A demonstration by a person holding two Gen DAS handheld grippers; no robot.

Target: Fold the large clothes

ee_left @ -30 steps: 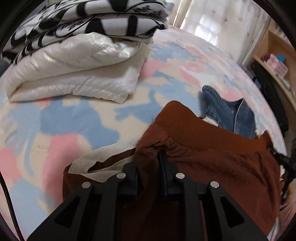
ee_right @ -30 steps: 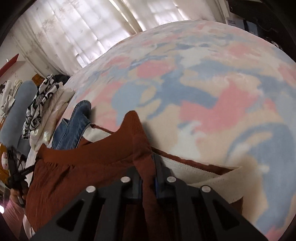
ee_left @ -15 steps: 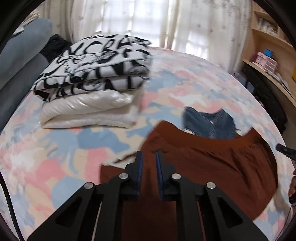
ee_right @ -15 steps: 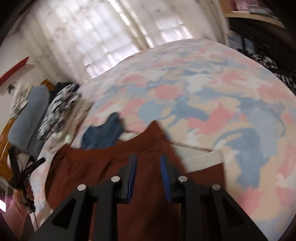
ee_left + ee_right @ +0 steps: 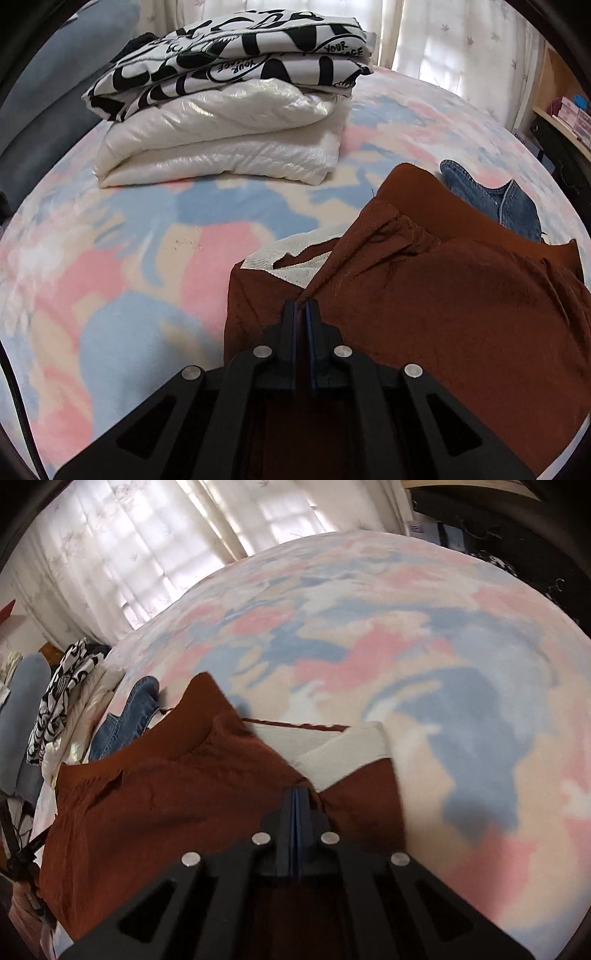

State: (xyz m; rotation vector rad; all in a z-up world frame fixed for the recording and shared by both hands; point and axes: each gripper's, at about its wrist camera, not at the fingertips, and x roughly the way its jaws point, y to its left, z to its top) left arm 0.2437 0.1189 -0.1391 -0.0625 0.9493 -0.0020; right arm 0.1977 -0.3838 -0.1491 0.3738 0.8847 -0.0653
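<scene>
We are working the rust-brown garment [image 5: 454, 295], lying on the patterned bedspread [image 5: 110, 288] just in front of the folded stack. Left gripper [image 5: 303, 314] is pinching closed at a brown fabric edge near the cream ribbed trim [image 5: 295, 253]; we cannot tell if cloth is actually caught. Right gripper [image 5: 296, 801] is likewise pressed together at the fold beside the cream band [image 5: 347, 753]. Judging progress: the white padded jacket [image 5: 221, 147] and black-and-white printed top [image 5: 236, 55] are already folded and stacked; brown piece is partly folded, denim item [image 5: 498, 203] behind it is waiting. The print is reading "YOUR".
</scene>
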